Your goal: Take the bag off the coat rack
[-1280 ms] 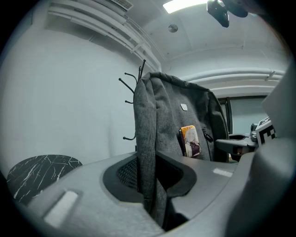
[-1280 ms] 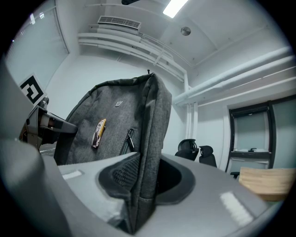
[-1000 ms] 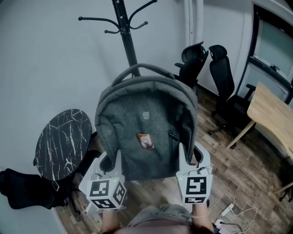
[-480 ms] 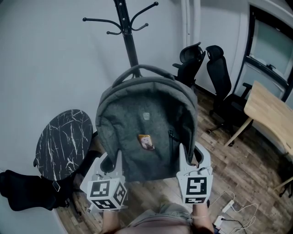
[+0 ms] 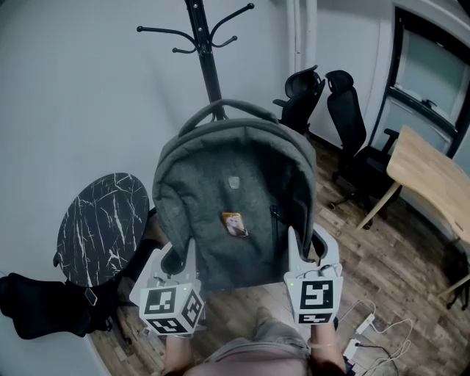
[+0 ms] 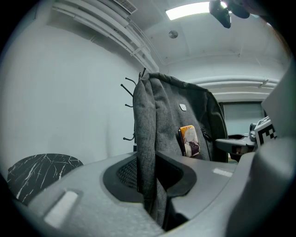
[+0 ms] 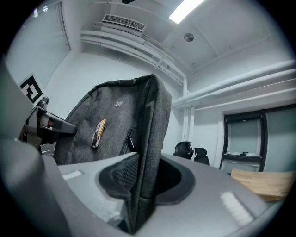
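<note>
Bag [image 5: 235,165] held by left gripper [image 5: 178,258] and right gripper [image 5: 308,253] bears orange badge [image 5: 234,224]

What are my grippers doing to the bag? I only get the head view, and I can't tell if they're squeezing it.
Observer: The left gripper view shows the left gripper clamped on one side edge of the grey bag, fabric squeezed tight.
Operator: And the other one?
Observer: The right gripper view shows the right gripper clamped on the opposite edge in the same way.
Operator: What's up above me?
Observer: A lit ceiling light, a long strip that your view leaves out.
</note>
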Available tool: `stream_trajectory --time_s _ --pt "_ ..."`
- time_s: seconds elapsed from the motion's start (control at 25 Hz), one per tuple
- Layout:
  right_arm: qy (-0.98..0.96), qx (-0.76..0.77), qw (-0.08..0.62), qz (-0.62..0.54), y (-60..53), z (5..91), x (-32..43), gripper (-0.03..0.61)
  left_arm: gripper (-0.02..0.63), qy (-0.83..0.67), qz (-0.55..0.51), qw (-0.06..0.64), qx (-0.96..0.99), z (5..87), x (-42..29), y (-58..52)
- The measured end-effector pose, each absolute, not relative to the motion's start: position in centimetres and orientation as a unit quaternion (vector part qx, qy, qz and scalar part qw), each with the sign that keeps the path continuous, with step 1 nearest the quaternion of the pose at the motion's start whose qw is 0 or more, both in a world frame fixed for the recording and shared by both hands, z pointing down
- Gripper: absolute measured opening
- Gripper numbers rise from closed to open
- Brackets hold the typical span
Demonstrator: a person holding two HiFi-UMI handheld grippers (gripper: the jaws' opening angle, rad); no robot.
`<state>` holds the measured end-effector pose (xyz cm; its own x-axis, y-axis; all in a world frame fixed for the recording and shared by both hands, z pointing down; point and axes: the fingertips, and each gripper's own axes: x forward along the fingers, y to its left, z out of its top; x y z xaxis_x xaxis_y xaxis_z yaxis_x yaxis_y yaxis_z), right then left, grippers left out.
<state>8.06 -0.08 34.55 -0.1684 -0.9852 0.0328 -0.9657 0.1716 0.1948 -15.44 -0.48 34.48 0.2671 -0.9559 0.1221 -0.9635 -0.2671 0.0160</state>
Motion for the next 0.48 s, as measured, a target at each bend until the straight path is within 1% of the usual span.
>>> stream_trajectory --time_s 0.48 --pt "-0.761 0.639 0.081 -0.074 3.3 33.8 7.5 0.097 0.077 -0.605 0.032 0.044 0.794 34.0 -16.0 3.0"
